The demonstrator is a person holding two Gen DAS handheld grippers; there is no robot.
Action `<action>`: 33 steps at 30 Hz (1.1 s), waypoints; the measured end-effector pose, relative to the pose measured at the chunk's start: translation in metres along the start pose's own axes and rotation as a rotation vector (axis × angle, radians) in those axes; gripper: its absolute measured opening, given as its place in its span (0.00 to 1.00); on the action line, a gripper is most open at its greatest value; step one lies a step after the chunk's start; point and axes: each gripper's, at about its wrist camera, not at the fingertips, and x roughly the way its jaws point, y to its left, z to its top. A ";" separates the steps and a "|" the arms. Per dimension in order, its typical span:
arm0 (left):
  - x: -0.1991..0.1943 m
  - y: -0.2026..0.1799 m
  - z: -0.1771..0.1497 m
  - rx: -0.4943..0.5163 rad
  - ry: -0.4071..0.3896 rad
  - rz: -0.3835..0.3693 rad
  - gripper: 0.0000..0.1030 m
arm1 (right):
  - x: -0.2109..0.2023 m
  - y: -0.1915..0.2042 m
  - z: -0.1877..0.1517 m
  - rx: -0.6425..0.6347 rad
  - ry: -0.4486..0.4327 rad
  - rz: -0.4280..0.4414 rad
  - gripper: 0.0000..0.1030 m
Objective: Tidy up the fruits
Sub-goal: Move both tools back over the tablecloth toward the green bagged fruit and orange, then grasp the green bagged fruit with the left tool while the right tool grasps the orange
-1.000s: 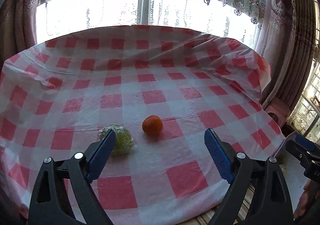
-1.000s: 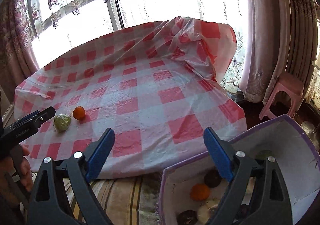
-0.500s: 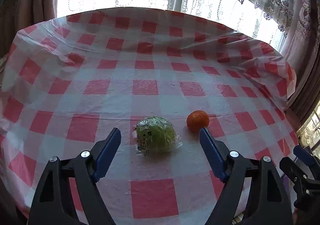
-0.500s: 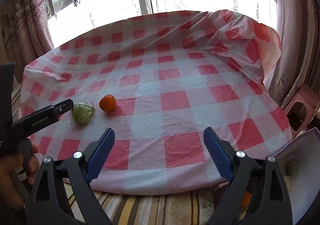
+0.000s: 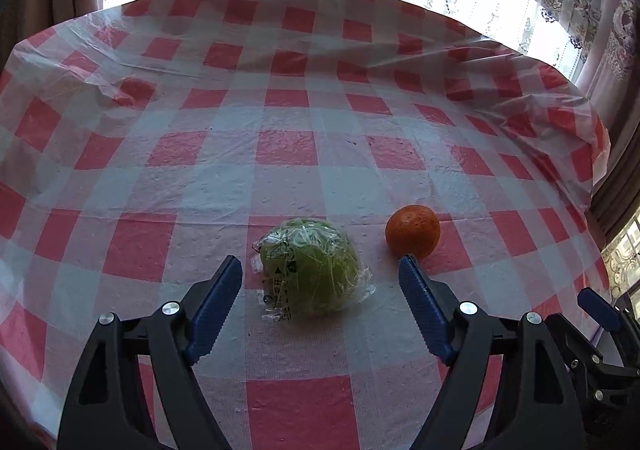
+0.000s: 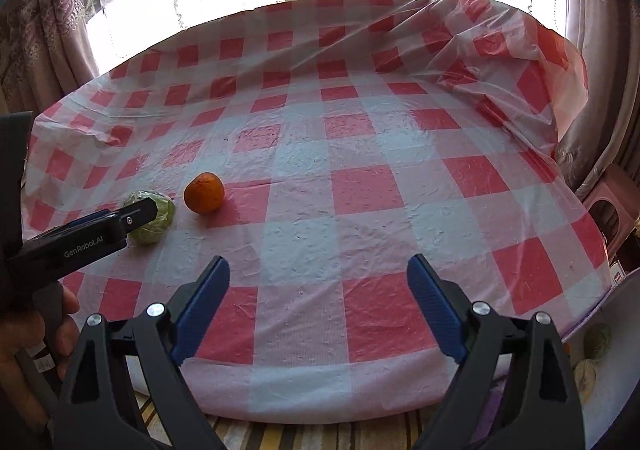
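Observation:
A green fruit wrapped in clear plastic (image 5: 310, 266) lies on the red-and-white checked tablecloth (image 5: 288, 169), with an orange (image 5: 413, 230) just to its right. My left gripper (image 5: 320, 266) is open, its jaws on either side of the green fruit without touching it. In the right wrist view the green fruit (image 6: 154, 226) and the orange (image 6: 204, 193) sit at the left, with the left gripper (image 6: 120, 226) reaching over the green fruit. My right gripper (image 6: 318, 270) is open and empty above the table's near edge.
A white box with a purple rim (image 6: 616, 350) holding a few fruits stands at the lower right, off the table. A pink stool (image 6: 612, 209) is to the right. Curtains and a bright window are behind. The cloth is rumpled at the far right (image 6: 500, 49).
My left gripper has moved forward and lower, so the green fruit now lies between its jaws. My right gripper has swung left from the box to face the table.

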 end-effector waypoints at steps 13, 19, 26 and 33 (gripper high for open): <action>0.022 0.000 0.000 -0.001 0.057 0.040 0.61 | 0.025 0.019 0.013 -0.009 0.025 0.025 0.88; 0.021 0.007 0.000 -0.017 0.049 0.056 0.57 | 0.037 0.038 0.020 -0.032 0.038 0.042 0.88; 0.018 0.032 0.001 -0.114 0.024 0.080 0.56 | 0.053 0.056 0.030 -0.050 0.055 0.049 0.88; 0.010 0.054 -0.001 -0.214 -0.015 0.104 0.56 | 0.066 0.082 0.038 -0.091 0.056 0.057 0.88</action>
